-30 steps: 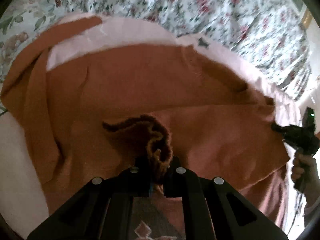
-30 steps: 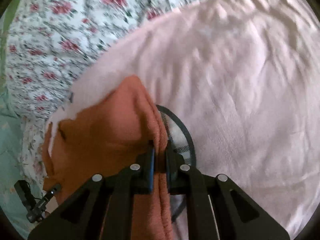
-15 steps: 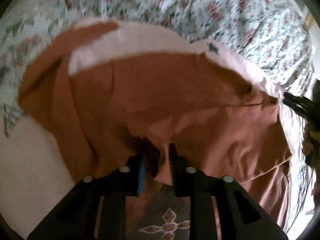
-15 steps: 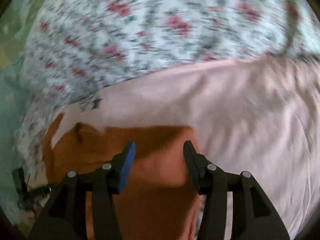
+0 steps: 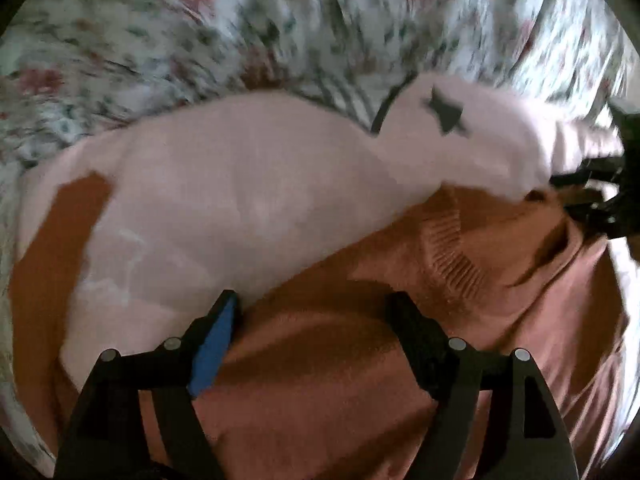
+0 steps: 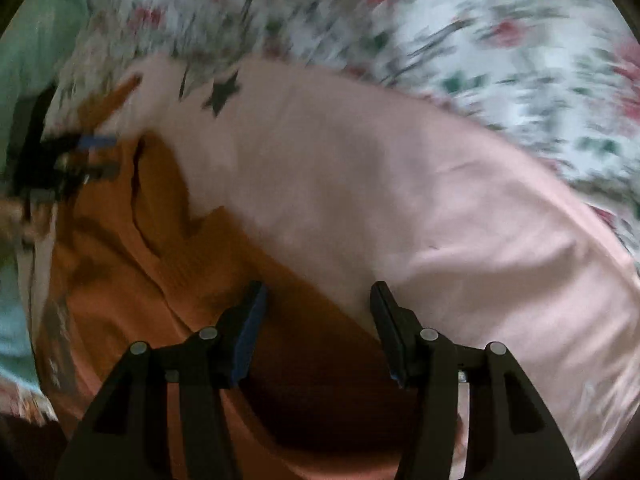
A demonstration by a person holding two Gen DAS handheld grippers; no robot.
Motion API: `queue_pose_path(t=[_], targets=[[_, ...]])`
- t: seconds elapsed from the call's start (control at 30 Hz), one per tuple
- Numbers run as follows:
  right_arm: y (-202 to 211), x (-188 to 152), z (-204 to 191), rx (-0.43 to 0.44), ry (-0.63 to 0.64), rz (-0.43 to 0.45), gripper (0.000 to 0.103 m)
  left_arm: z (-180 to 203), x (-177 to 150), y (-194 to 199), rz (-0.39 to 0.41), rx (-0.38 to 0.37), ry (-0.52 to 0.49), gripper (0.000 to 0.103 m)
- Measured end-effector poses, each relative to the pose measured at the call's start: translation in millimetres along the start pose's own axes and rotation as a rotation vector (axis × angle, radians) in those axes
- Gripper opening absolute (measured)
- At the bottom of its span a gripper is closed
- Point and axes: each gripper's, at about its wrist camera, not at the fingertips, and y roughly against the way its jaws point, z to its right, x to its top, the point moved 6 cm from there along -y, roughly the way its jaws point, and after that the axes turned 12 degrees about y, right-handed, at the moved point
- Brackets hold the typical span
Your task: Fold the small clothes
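Observation:
A rust-orange knit sweater (image 5: 400,360) lies folded on a pale pink cloth (image 5: 248,192) that bears a black star (image 5: 446,110). My left gripper (image 5: 314,304) is open and empty, just above the sweater's edge where it meets the pink cloth. My right gripper (image 6: 316,296) is open and empty too, over the sweater (image 6: 200,300) beside the pink cloth (image 6: 400,200). Each gripper shows in the other's view: the right one at the far right (image 5: 600,196), the left one at the far left (image 6: 64,164). Both views are blurred.
A floral bedspread (image 5: 200,40) lies under and beyond the pink cloth, and shows in the right wrist view (image 6: 480,40). A pale green fabric (image 6: 36,60) is at the upper left of the right wrist view.
Both grippers were shut on the sweater one second ago; both have let go and opened. The sweater now lies flatter, and both views have swung toward the pink cloth.

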Motion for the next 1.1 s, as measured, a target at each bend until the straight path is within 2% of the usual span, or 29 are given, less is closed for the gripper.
queue_pose_path(t=[0.07,0.1,0.13,0.17,0.2,0.23,0.27,0.33,0.37,0.43,0.47,0.7,0.77,0.83,0.93,1.03,1.1], targets=[[-0.6,1.2,-4.8,-0.013,0.027,0.012,0.055,5.4,-2.0,-4.7,-0.003,0.015,-0.049,0.08],[0.5,1.2,-5.8,0.006,0.021,0.03,0.048,7.4,-3.0,-4.7,0.0,0.016,-0.066,0.075],[0.7,0.5,-6.8,0.016,0.018,0.036,0.039,9.2,-4.6,-4.6,0.002,0.012,-0.076,0.067],[-2.3,1.8,-6.8,0.012,0.016,0.033,0.017,12.2,-6.0,-4.4,0.004,0.004,-0.093,0.061],[-3.3,1.6,-7.0,0.005,0.009,0.027,0.006,16.4,-6.9,-3.4,0.006,-0.002,-0.11,0.042],[-2.4,2.3,-8.3,-0.005,0.007,0.031,0.006,22.0,-7.9,-1.1,0.01,-0.003,-0.132,0.012],[-0.5,3.7,-11.9,-0.024,0.008,0.039,0.005,26.9,-9.0,2.0,0.012,0.004,-0.148,0.005],[22.0,9.5,-16.0,-0.125,0.005,0.113,0.005,34.7,-9.4,13.4,0.052,0.059,-0.179,0.005],[37.7,11.1,-13.5,-0.166,-0.022,0.165,0.005,38.2,-7.8,26.0,0.105,0.074,-0.189,0.004],[68.2,10.1,-1.9,-0.203,-0.126,0.269,0.004,34.0,-2.7,32.8,0.148,0.077,-0.147,0.005],[68.9,8.7,3.1,-0.223,-0.154,0.282,0.004,32.5,0.9,30.2,0.155,0.095,-0.128,0.004],[8.5,5.2,23.7,-0.281,-0.296,0.199,0.004,22.3,3.8,-5.4,0.159,0.165,-0.024,0.007],[4.5,3.8,26.9,-0.249,-0.356,0.198,0.005,22.5,4.7,-3.8,0.149,0.156,-0.011,0.01],[21.2,2.5,27.5,-0.234,-0.395,0.24,0.006,19.5,4.1,9.4,0.145,0.142,0.002,0.017],[59.5,-14.2,22.6,-0.208,-0.444,0.304,0.021,19.4,3.5,43.0,0.178,0.13,-0.001,0.018],[97.3,-49.4,5.4,-0.183,-0.481,0.356,0.025,22.8,-26.1,81.2,0.207,0.043,0.031,0.018],[107.0,-80.0,-11.5,-0.137,-0.511,0.352,0.025,32.9,-57.8,98.8,0.199,-0.058,0.067,0.018]])
